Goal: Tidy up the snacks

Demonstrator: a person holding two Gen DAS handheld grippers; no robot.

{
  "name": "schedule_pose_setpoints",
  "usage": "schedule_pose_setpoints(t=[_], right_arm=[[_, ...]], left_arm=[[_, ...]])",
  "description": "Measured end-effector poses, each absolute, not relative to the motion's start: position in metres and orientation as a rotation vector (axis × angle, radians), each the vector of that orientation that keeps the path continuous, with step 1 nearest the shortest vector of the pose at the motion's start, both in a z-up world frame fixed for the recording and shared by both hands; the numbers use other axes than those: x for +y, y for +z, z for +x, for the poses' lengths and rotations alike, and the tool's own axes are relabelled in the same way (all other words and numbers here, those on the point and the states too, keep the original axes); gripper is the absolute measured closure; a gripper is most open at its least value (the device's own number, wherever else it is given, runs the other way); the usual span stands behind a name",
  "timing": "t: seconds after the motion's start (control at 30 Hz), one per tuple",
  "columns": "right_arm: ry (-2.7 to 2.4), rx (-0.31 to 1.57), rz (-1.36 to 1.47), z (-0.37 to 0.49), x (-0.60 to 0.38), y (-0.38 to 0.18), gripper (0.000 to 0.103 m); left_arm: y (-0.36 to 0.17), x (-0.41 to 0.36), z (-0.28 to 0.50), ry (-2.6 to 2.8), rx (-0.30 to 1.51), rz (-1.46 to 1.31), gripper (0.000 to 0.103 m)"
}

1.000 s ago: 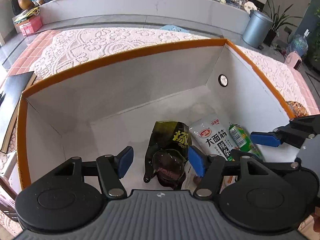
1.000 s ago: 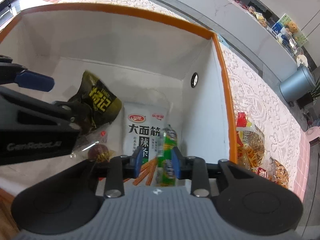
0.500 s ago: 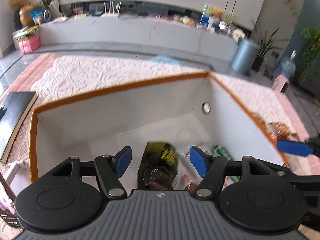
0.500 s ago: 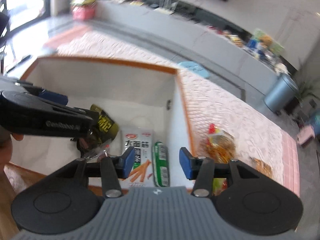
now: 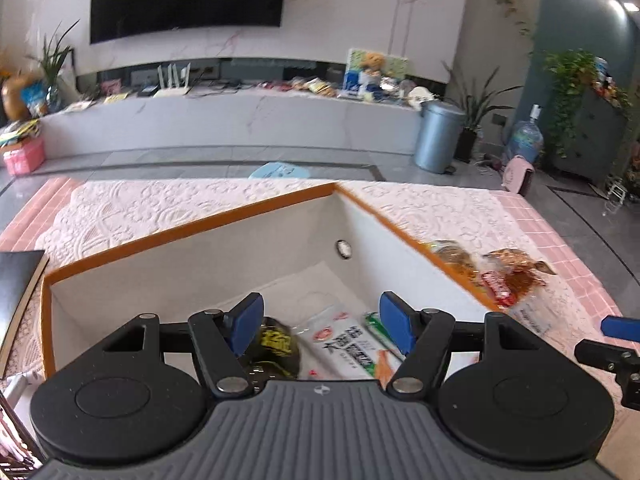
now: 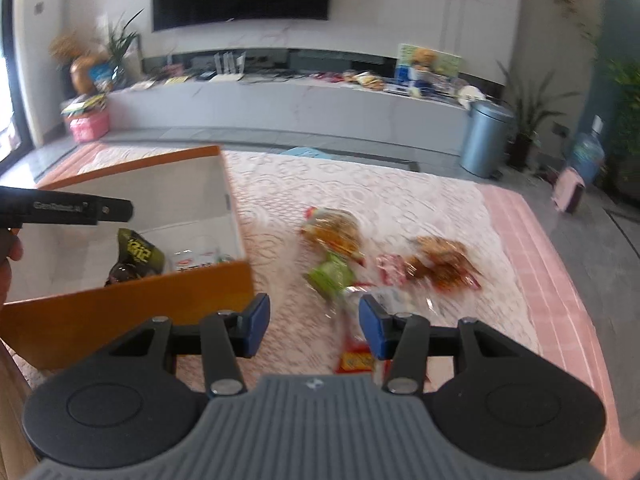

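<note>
Both grippers have lifted out of the orange-rimmed box [image 5: 192,226]. Right gripper [image 6: 314,326], jaws apart, now hovers over loose snack packets [image 6: 332,236] beside it; left gripper [image 5: 320,324] gapes above the box's packets [image 5: 344,344].

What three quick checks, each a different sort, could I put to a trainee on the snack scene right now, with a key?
1. True or false: the right gripper holds a snack.
2. Multiple choice: the dark green packet lies (A) on the lace cloth, (B) inside the orange-rimmed box, (C) in the left gripper.
3. Fill in: the loose snack bags still to be sorted lie on the lace cloth, outside the box on its ______ side in the right wrist view.

Key
1. False: its jaws stand open and hold nothing.
2. B: it lies on the box floor next to the white packet.
3. Right.
</note>
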State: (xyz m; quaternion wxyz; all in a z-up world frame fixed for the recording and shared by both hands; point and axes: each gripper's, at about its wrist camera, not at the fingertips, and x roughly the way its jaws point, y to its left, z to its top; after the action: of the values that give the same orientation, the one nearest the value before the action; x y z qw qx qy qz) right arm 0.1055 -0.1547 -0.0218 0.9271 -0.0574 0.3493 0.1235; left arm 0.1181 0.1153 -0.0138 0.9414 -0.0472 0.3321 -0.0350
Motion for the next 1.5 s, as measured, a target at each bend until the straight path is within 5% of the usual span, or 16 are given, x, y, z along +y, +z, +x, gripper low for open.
schedule_pose_setpoints(t=[0.13, 0.37, 0.7, 0.97, 1.5], right_arm=[[0.206, 0.725, -0.021, 0.093, -0.183, -0.033, 0.045], [0.08, 0.806, 0.034, 0.093, -0.221, -0.061, 0.044], [0.035, 0.854, 0.123, 0.103, -0.26, -0.085, 0.044], [0.027, 0.832, 0.164, 0.141, -0.276, -0.085, 0.062], [-0.06, 0.863, 0.497, 0.176, -0.323, -0.122, 0.062]], left_arm=[[-0.007, 0.095, 0.102, -0.12, 0.646, -0.103, 0.024], [0.003, 0.051, 0.074, -0.277, 0.586, -0.079, 0.024], [-0.03, -0.026, 0.099, -0.465, 0.732, -0.008, 0.03], [-0.064, -0.076, 0.135, -0.558, 0.755, 0.276, 0.025], [-0.1, -0.133, 0.207, -0.59, 0.832, 0.587, 0.014]])
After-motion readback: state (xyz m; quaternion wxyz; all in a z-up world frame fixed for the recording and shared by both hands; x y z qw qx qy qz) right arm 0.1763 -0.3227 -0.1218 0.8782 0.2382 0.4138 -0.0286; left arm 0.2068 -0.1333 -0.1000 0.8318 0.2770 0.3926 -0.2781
